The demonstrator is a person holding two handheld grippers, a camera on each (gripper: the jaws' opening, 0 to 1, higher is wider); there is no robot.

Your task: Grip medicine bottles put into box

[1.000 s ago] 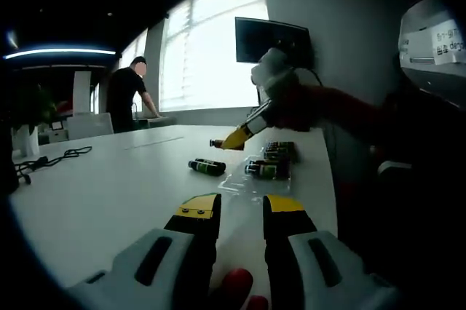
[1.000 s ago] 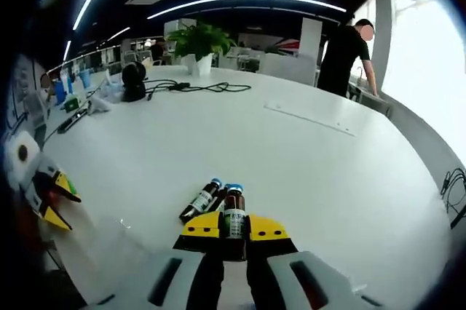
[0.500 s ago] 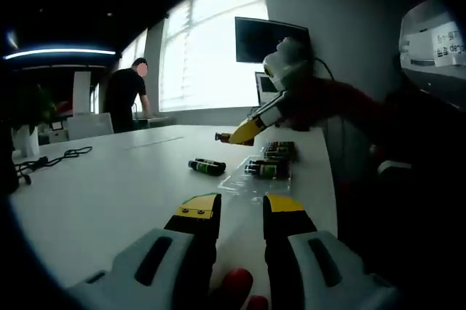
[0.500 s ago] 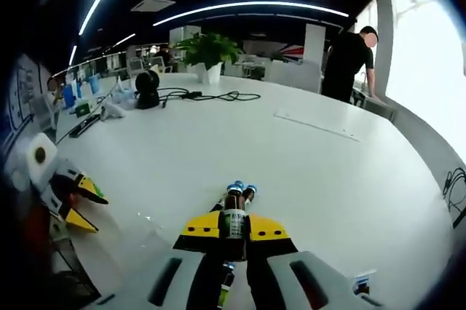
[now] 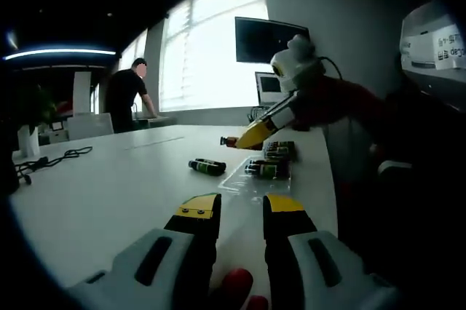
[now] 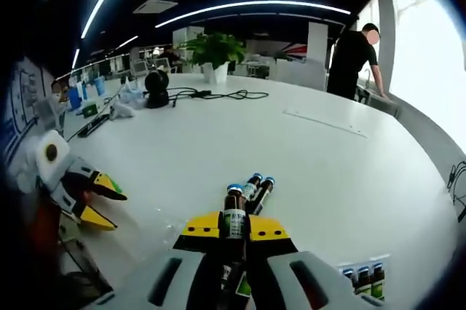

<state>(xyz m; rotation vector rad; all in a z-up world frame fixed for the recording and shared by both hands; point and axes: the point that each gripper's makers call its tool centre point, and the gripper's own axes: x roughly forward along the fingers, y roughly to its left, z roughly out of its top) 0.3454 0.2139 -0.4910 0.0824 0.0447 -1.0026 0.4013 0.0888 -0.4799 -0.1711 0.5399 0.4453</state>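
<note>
the right gripper (image 6: 234,228) is clamped on a medicine bottle (image 6: 234,212), lifted above the table (image 6: 182,142), probably bound for the clear box (image 5: 256,175). two bottles (image 6: 256,187) lie beneath. the left gripper (image 5: 241,208) hangs parted and empty, back from the box.

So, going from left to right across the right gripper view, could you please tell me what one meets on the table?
left claw → held medicine bottle → two lying bottles → boxed bottles

Three bottles (image 6: 234,217) outside the box (image 6: 364,279), three inside, two hand-held grippers (image 6: 233,228), one person (image 6: 351,59).
</note>
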